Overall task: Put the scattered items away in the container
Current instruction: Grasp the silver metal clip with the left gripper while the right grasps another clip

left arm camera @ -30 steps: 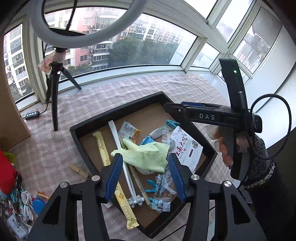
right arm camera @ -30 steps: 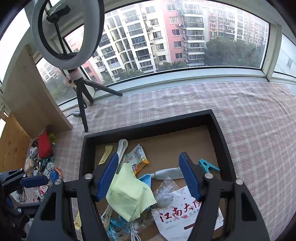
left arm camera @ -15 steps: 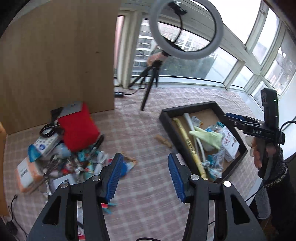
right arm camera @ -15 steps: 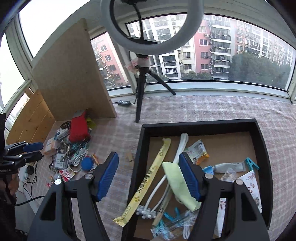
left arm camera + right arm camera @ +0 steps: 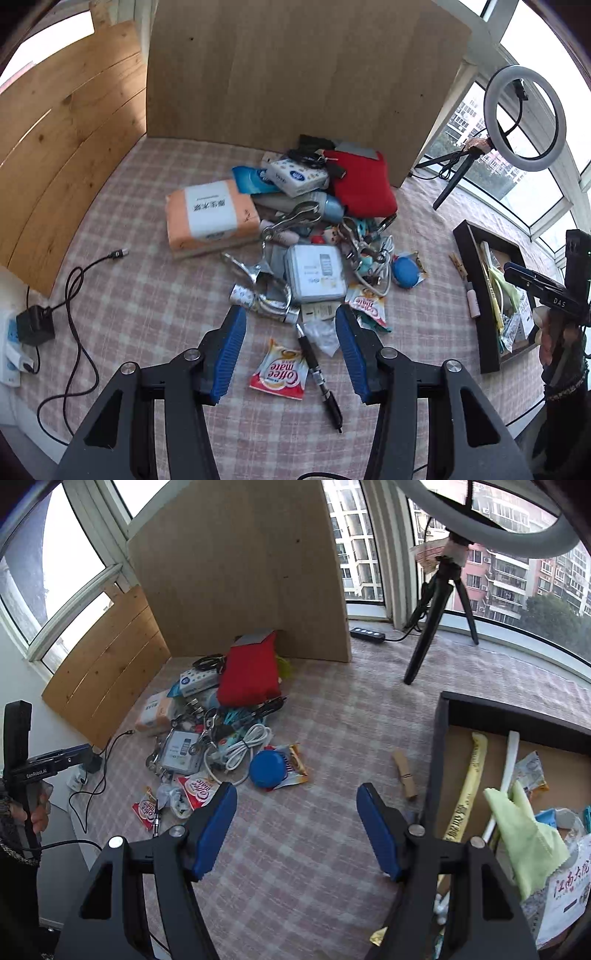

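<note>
Coffee-mate sachets (image 5: 279,370): 2, the second (image 5: 367,305) at the heap's edge.
Black pen (image 5: 318,373): 1.
Orange tissue pack (image 5: 210,216): 1.
Red pouch (image 5: 362,183): 1.
Blue round lid (image 5: 266,768): 1.
Wooden clothespeg (image 5: 405,774): 1.
Black tray (image 5: 458,709): 1, holding green cloth (image 5: 524,830): 1, and yellow wrapped stick (image 5: 466,790): 1.
Ring light (image 5: 524,117): 1.

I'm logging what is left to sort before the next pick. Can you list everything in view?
Coffee mate sachet: two, red-white, pile's near edge.
Pen: one, black, beside the nearest sachet.
Tissue pack: one, orange, pile's left.
Pouch: one, red, by the board.
Round case: one, blue, pile's right.
Clothespin: one, wooden, outside the tray.
Tray: one, black, partly filled.
Cloth: one, pale green, in tray.
Left gripper: jaws open, empty.
Right gripper: jaws open, empty.
</note>
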